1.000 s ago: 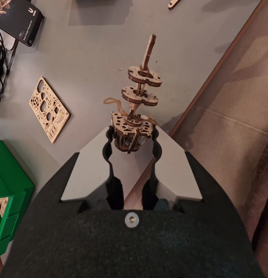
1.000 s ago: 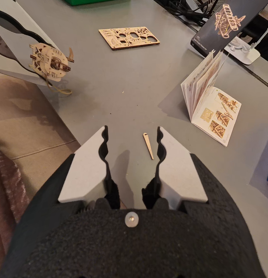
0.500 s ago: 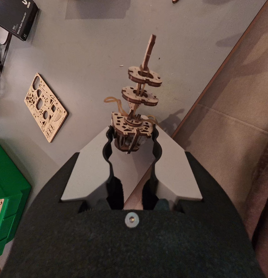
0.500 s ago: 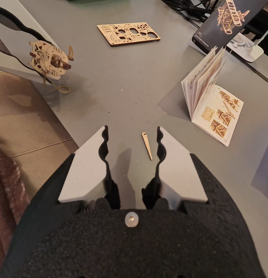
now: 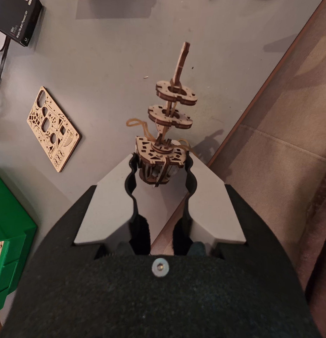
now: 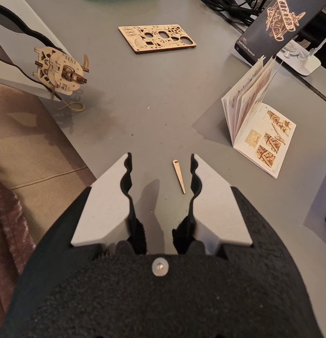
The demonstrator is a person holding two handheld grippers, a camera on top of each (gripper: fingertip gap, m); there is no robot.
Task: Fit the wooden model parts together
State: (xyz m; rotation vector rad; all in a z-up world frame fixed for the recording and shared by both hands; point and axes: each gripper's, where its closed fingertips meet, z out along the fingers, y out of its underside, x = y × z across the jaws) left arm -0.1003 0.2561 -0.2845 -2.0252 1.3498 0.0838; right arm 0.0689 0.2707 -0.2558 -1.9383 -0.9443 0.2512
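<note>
My left gripper (image 5: 161, 161) is shut on a wooden model assembly (image 5: 161, 155) by its wide base, held above the table near its edge. A shaft with two discs (image 5: 174, 102) and a loose rubber band (image 5: 138, 124) stick out forward. The same assembly (image 6: 58, 71) shows at the upper left of the right wrist view, in the left gripper's fingers (image 6: 17, 42). My right gripper (image 6: 161, 157) is open and empty, low over the grey table. A thin tapered wooden piece (image 6: 179, 175) lies flat between its fingertips, close to the right finger (image 6: 209, 192).
A laser-cut wooden parts sheet (image 6: 156, 38) (image 5: 52, 128) lies flat farther out. An open instruction booklet (image 6: 257, 126) stands at the right, a dark box (image 6: 273, 27) behind it. A green bin (image 5: 6, 237) is at the left. The table edge (image 5: 250, 102) borders beige upholstery.
The left gripper with the assembly has shifted slightly, so the parts sheet and box moved in its view. The right gripper has edged a little forward over the thin piece.
</note>
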